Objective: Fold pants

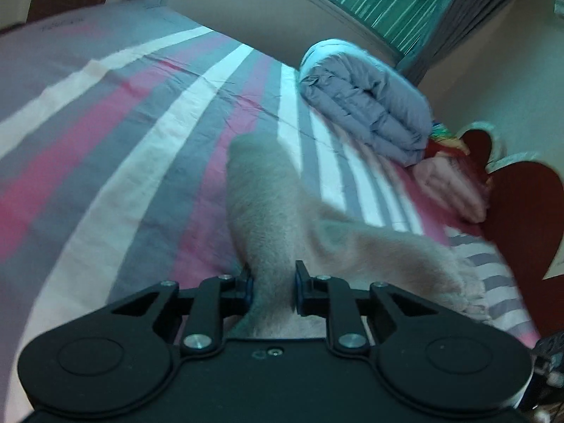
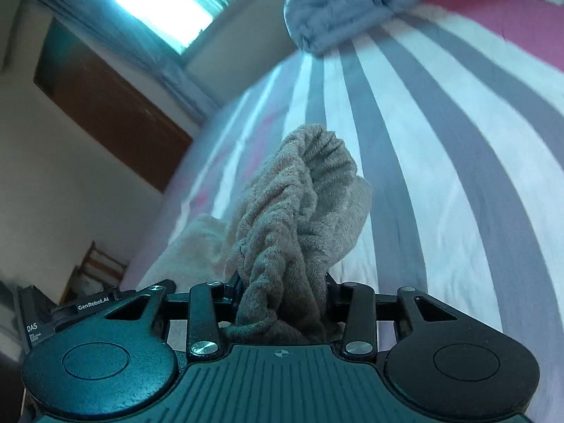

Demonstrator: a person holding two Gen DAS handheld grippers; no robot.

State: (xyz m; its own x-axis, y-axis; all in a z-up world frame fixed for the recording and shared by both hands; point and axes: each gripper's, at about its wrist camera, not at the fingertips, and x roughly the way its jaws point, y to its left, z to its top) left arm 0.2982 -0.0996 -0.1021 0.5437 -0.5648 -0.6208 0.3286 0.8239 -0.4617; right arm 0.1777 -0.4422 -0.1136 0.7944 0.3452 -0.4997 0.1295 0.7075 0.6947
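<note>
The pants are beige, fuzzy fleece. In the left wrist view my left gripper (image 1: 273, 289) is shut on one part of the pants (image 1: 268, 204); a leg runs forward over the striped bed sheet (image 1: 123, 148) and another part trails right to a gathered elastic edge. In the right wrist view my right gripper (image 2: 283, 292) is shut on a bunched, gathered waistband part of the pants (image 2: 299, 197), held above the bed sheet (image 2: 440, 176). More of the pants lies lower left.
A folded grey quilt (image 1: 366, 105) lies at the far side of the bed, also in the right wrist view (image 2: 352, 3). Pink folded cloth (image 1: 451, 187) and red heart cushions (image 1: 521, 211) sit at the right. A window and a brown door are behind.
</note>
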